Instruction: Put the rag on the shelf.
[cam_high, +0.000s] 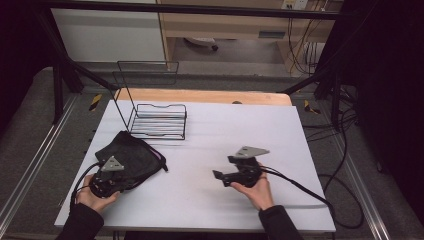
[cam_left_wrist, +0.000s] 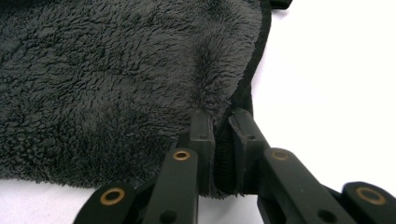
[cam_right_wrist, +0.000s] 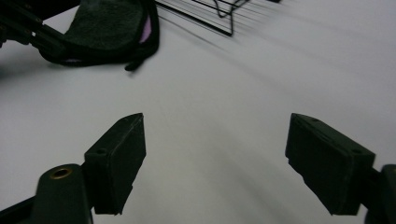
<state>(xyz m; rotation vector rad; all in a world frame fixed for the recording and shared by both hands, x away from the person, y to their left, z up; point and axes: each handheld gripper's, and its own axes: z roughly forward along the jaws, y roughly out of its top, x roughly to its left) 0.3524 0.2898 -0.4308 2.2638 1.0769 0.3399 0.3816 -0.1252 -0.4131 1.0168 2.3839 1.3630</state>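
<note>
Left tool (cam_left_wrist: 223, 140) clamps fleece cloth (cam_left_wrist: 107, 88) edge; right tool (cam_right_wrist: 215, 158) open, empty.

Lab recording rig, black frame (cam_high: 60, 75), trailing cables (cam_high: 345, 150), white table (cam_high: 210, 200)

The high view is looking forward and down over the whole table (cam_high: 210, 200). The left gripper view is sitting very close to the cloth (cam_left_wrist: 116, 79), looking along its jaws. The right gripper view is looking low across the table, sharing the cloth (cam_right_wrist: 105, 28) and rack (cam_right_wrist: 210, 14) with the high view.
</note>
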